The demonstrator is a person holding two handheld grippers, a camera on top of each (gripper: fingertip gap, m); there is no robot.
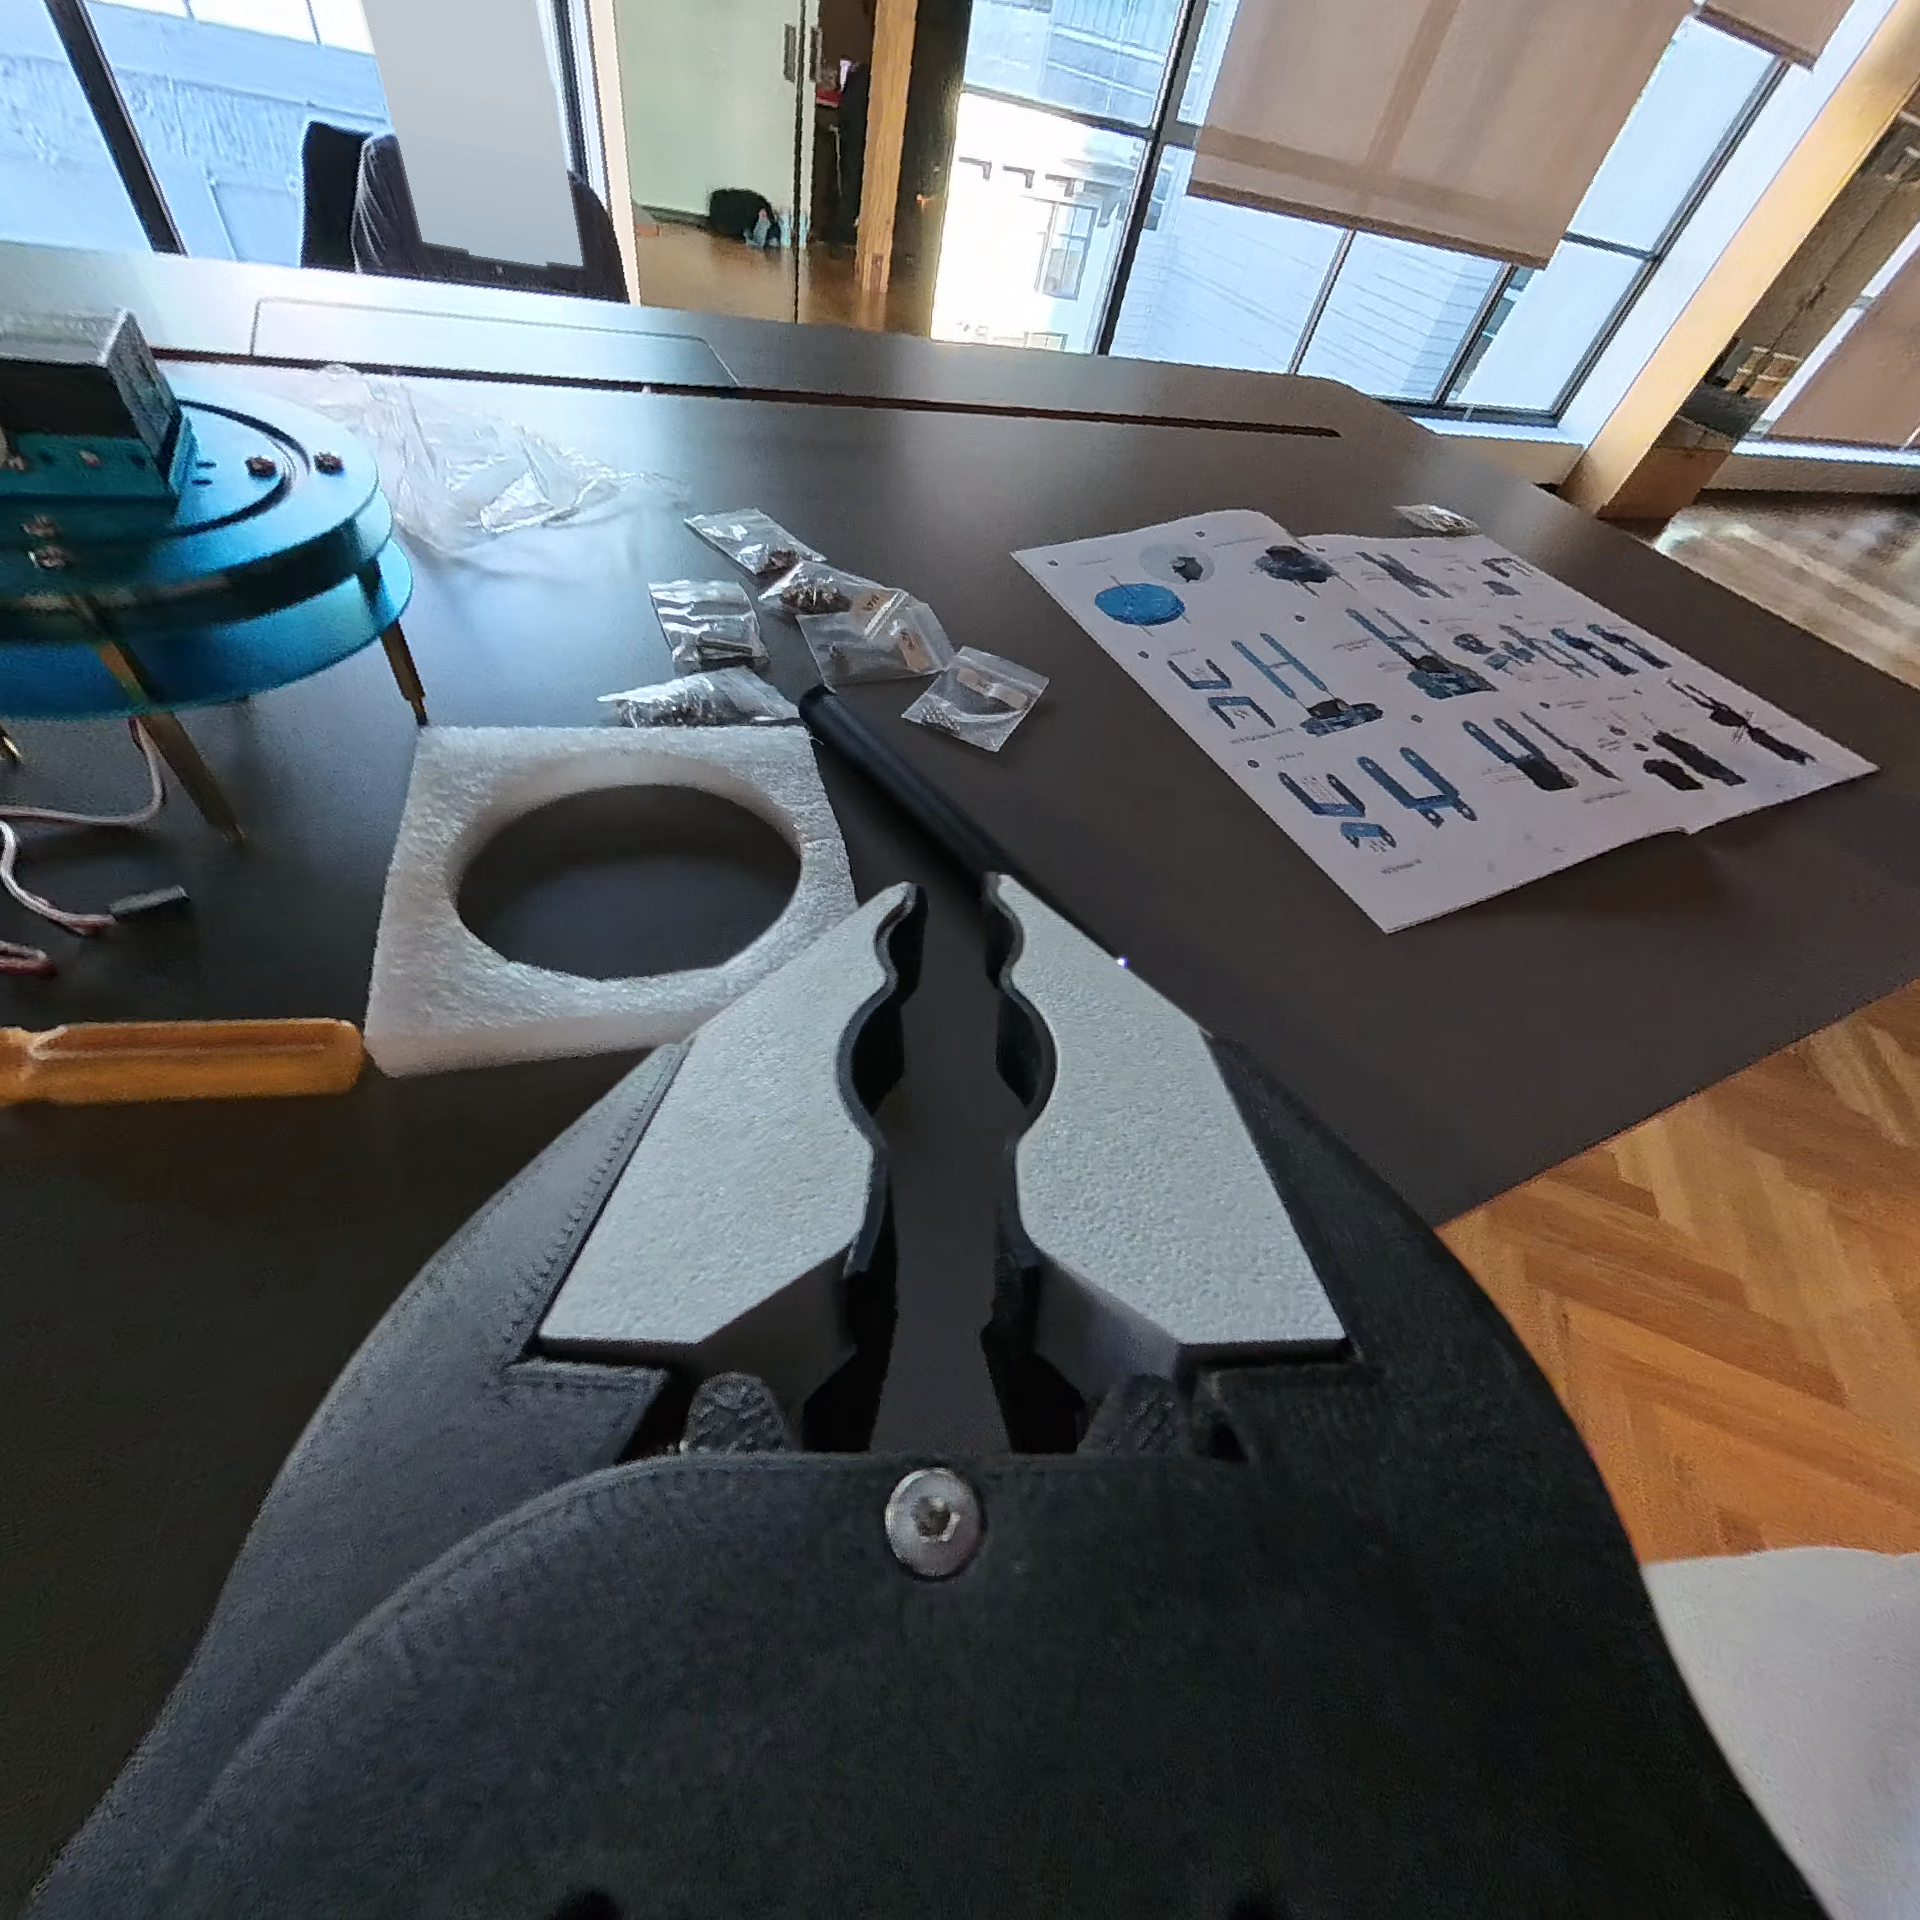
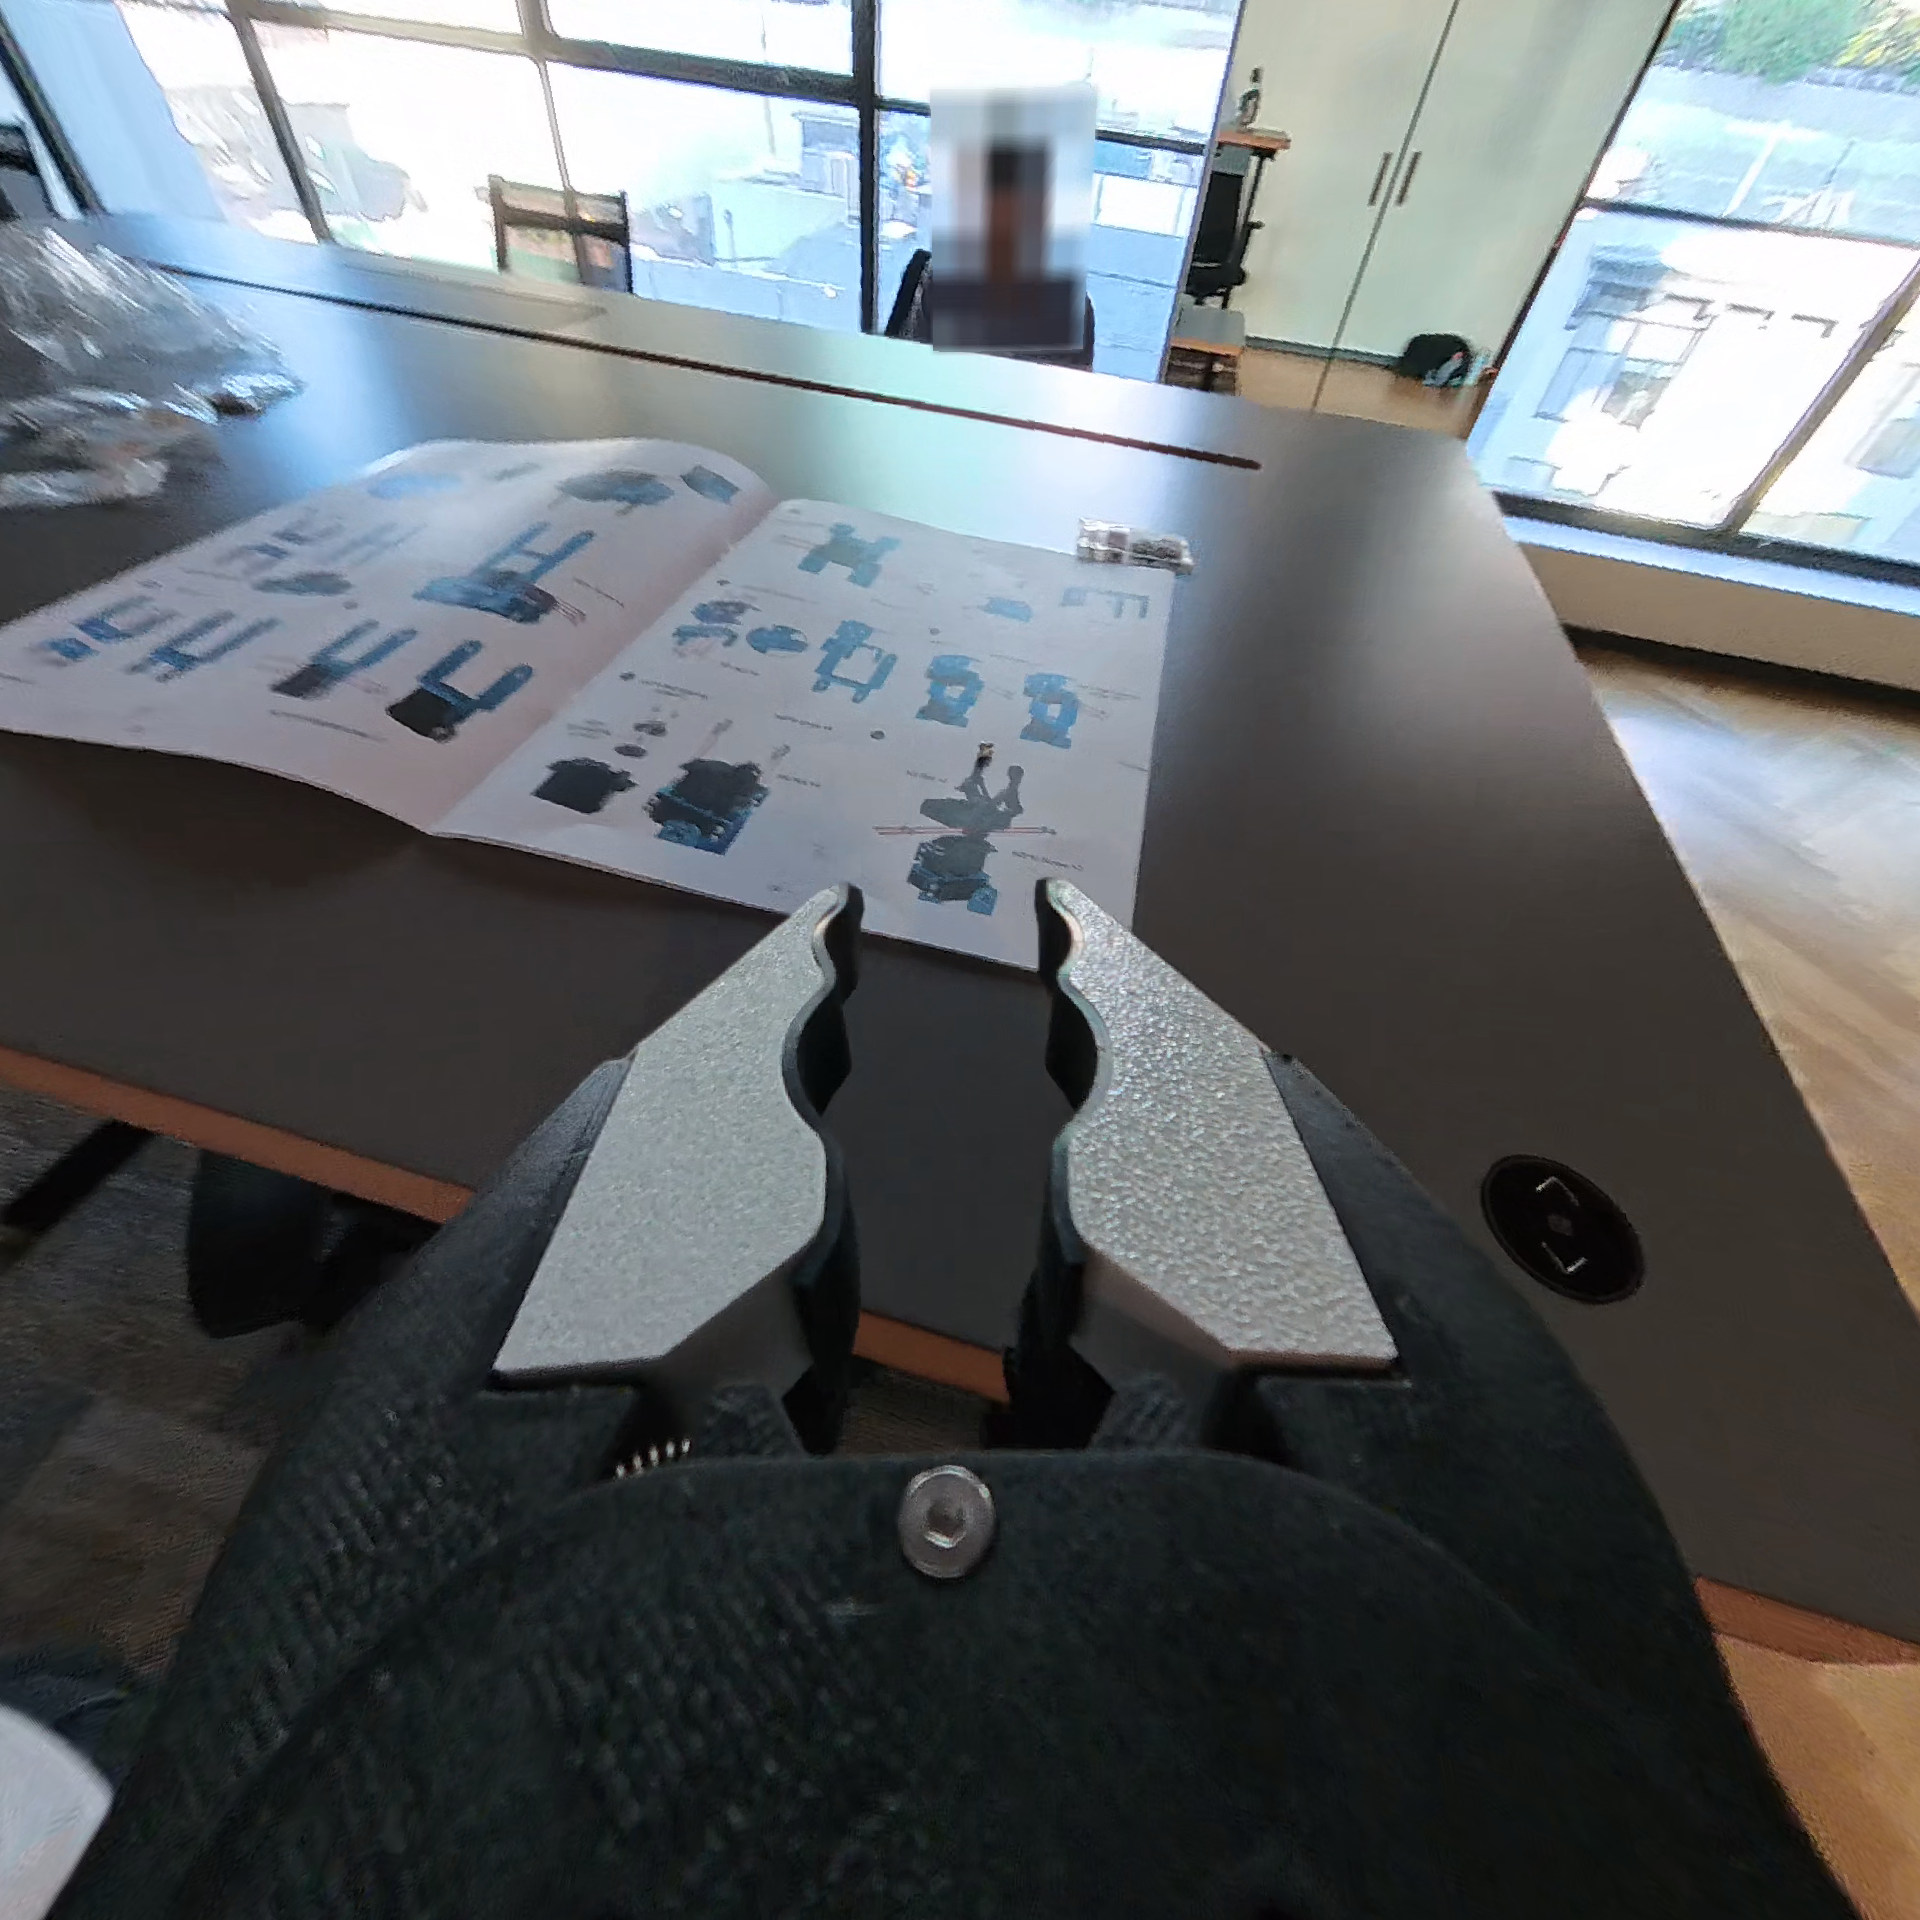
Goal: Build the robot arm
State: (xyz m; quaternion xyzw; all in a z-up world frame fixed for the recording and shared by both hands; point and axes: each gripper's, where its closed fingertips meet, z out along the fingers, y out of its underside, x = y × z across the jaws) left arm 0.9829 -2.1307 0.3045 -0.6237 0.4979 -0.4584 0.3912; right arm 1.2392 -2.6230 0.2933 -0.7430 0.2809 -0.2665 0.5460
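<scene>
My left gripper [image 1: 954,891] hovers low over a dark table [image 1: 1195,997]. Its jaws stand nearly closed around the near end of a black rod [image 1: 894,774], which runs away to the upper left toward several small clear bags of hardware [image 1: 862,644]. A white foam square with a round hole [image 1: 436,987] lies just left of the fingertips. My right gripper [image 2: 948,914] is open and empty above the table's front edge, its tips at the near corner of an open instruction booklet [image 2: 727,675]. The booklet also shows in the left wrist view [image 1: 1455,707].
A blue round platform on brass legs [image 1: 208,582] stands at the far left, with wires [image 1: 62,831] below it and a yellow tool handle [image 1: 177,1060] nearby. Crumpled clear plastic [image 1: 499,468] lies behind. A small parts bag [image 2: 1132,545] sits past the booklet. A round black insert [image 2: 1558,1231] is near the table's right edge. Some 55 centimeters of space lies between my two pairs of fingers.
</scene>
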